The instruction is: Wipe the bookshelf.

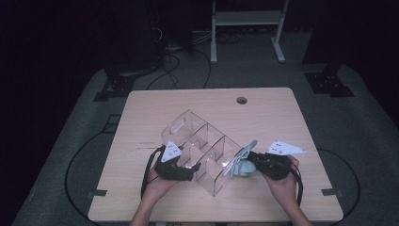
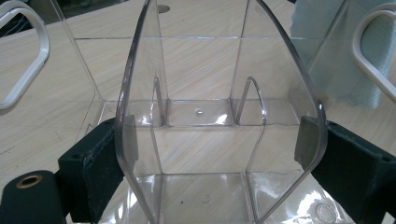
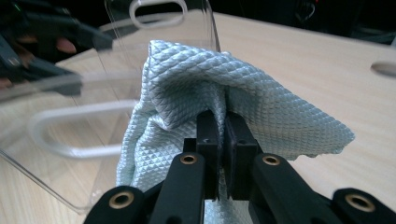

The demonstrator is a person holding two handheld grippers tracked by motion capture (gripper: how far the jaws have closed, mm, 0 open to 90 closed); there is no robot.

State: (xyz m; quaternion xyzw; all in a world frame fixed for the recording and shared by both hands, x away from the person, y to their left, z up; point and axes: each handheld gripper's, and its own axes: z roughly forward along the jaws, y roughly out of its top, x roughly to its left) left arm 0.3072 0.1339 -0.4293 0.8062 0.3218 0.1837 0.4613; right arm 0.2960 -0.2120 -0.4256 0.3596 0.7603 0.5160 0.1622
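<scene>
A clear plastic organizer (image 1: 207, 141) with several compartments and handle slots lies tilted on the wooden table (image 1: 273, 113). My left gripper (image 1: 192, 168) grips it from the near left. In the left gripper view the pads (image 2: 306, 142) press on both sides of a curved clear wall (image 2: 210, 70), so the left gripper (image 2: 217, 144) is shut on it. My right gripper (image 1: 250, 162) is shut on a light blue textured cloth (image 1: 239, 164) held against the organizer's right end. In the right gripper view the cloth (image 3: 187, 84) bunches above the right gripper (image 3: 223, 126), beside the clear wall (image 3: 56, 116).
A round cable hole (image 1: 242, 100) sits near the table's far edge. Beyond the table lie floor cables (image 1: 174, 61) and a white frame stand (image 1: 247, 28). Bare wood lies behind the organizer and to both sides.
</scene>
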